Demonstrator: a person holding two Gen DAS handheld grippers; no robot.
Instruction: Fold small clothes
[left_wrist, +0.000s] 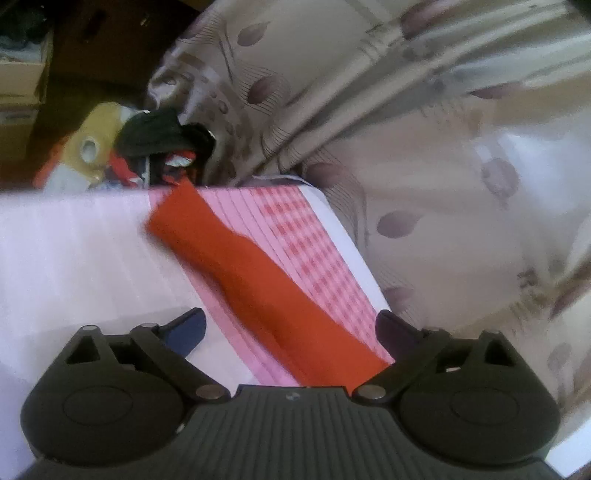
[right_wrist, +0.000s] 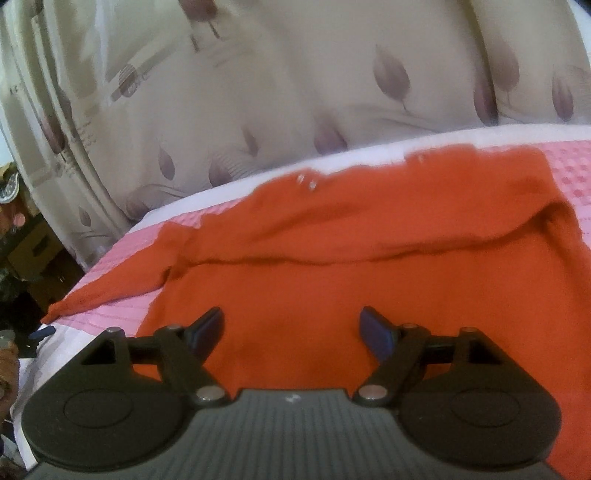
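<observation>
Hovering with both the left claw (left_wrist: 290, 328) and right claw (right_wrist: 291, 328) standing wide and empty, risking a grab that is dragging the loosely folded red garment (right_wrist: 369, 266) open.

garment (right_wrist: 369, 266): matt orange knit cloth | curtain (right_wrist: 258, 92): satiny fabric | tool (right_wrist: 291, 330): matt black plastic

Soft daylight, motion blur, fisheye-warped edges

A lived-in home room. Long beige curtains printed with mauve leaf shapes (right_wrist: 258, 92) hang just behind the far edge of the surface, which wears a pink-and-white checked cloth (left_wrist: 310, 240). Past its far left corner sit a heap of mixed clothes and toys (left_wrist: 147, 147) and brown cardboard boxes (right_wrist: 33, 247).
</observation>
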